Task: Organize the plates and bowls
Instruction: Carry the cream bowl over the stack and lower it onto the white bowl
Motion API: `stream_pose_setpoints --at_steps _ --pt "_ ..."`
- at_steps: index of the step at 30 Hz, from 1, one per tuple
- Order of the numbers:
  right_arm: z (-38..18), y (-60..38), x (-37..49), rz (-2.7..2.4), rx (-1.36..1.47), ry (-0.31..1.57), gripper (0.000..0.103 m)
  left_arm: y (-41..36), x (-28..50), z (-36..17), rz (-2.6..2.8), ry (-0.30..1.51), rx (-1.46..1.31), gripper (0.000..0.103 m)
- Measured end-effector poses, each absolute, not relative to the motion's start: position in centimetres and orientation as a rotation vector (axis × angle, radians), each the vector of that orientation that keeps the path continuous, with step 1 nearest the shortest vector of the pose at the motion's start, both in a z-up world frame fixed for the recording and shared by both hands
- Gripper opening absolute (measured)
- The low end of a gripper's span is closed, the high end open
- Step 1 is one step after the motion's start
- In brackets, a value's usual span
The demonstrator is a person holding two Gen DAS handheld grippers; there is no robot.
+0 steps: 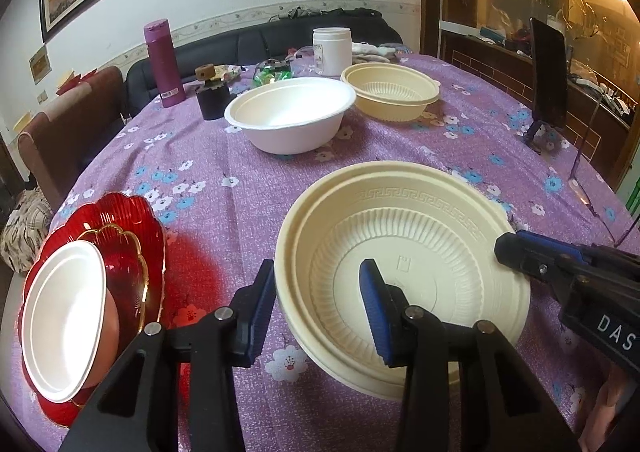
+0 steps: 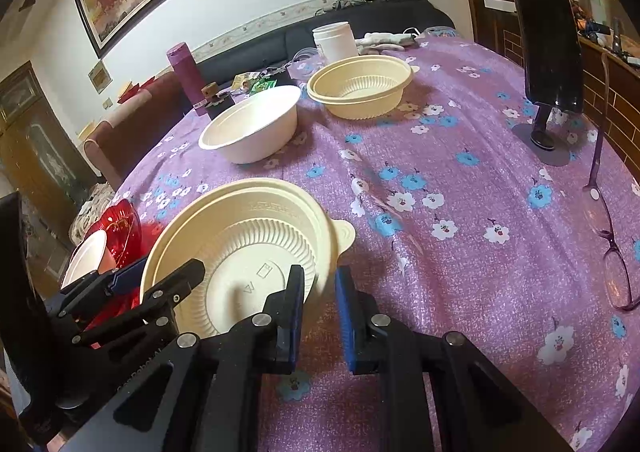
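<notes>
While purple tablecloth (image 2: 460,156) lies underneath, right claw (image 2: 320,274) pinches cream bowl (image 2: 240,236); left claw (image 1: 318,270) gapes.

Left gripper (image 1: 318,312) astride near rim of cream ribbed bowl (image 1: 404,252), pads clear of the rim, right gripper (image 1: 504,248) at bowl's right edge, red scalloped plate (image 1: 132,228) at left, white bowl (image 1: 290,114) beyond on purple floral cloth (image 1: 224,180).
</notes>
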State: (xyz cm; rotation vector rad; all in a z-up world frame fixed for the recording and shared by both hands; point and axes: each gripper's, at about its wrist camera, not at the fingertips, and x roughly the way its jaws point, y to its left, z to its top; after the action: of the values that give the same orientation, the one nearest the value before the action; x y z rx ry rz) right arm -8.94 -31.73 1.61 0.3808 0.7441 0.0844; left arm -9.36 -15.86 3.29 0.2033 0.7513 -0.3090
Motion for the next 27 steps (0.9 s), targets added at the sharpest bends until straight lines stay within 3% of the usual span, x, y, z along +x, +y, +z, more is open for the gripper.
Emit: stream_pose_setpoints --at_steps 16,27 --pt "4.1 -30.9 -10.7 0.099 0.373 0.690 0.017 -14.4 -11.1 5.5 -0.282 0.677 0.204 0.041" --pt "8.3 -27.9 -9.4 0.235 0.394 0.684 0.017 -8.7 -11.5 9.6 -0.192 0.607 0.136 0.041"
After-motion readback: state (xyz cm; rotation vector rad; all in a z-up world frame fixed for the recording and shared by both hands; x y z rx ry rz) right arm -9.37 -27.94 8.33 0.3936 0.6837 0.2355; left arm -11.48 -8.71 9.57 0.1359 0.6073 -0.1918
